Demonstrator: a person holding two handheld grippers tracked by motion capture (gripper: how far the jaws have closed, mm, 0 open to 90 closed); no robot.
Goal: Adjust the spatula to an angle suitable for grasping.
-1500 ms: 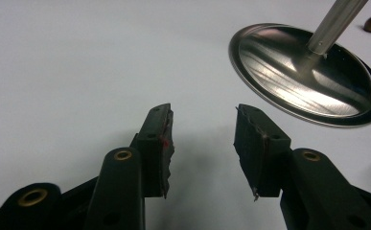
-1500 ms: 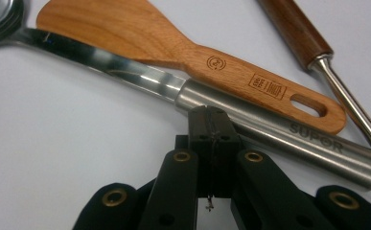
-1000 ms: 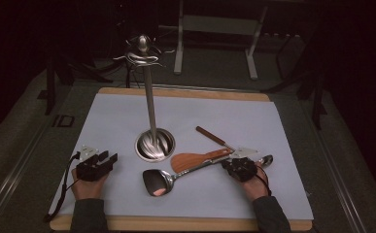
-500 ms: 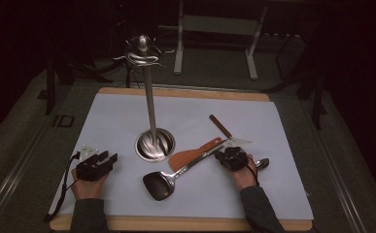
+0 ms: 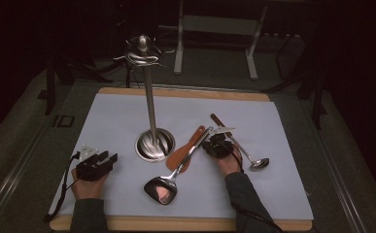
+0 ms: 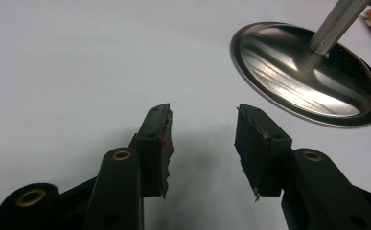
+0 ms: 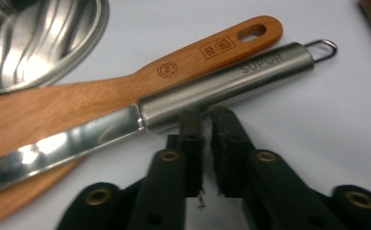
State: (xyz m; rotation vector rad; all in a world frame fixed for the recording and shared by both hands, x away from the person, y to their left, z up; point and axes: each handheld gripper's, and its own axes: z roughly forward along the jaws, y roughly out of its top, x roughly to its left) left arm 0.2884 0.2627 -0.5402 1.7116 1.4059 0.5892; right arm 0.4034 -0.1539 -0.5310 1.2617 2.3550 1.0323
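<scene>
Both forearms are covered by dark grey long sleeves reaching to the wrists. The left gripper is black, its two arms set with brass-ringed holes and its pads ragged at the edges, one with a red fleck. A grey three-cornered plate tops it, and a black cable trails back. The right gripper has the same black arms and brass rings.

Dim room, lit white mat, glare on steel base, sharp close-ups
</scene>
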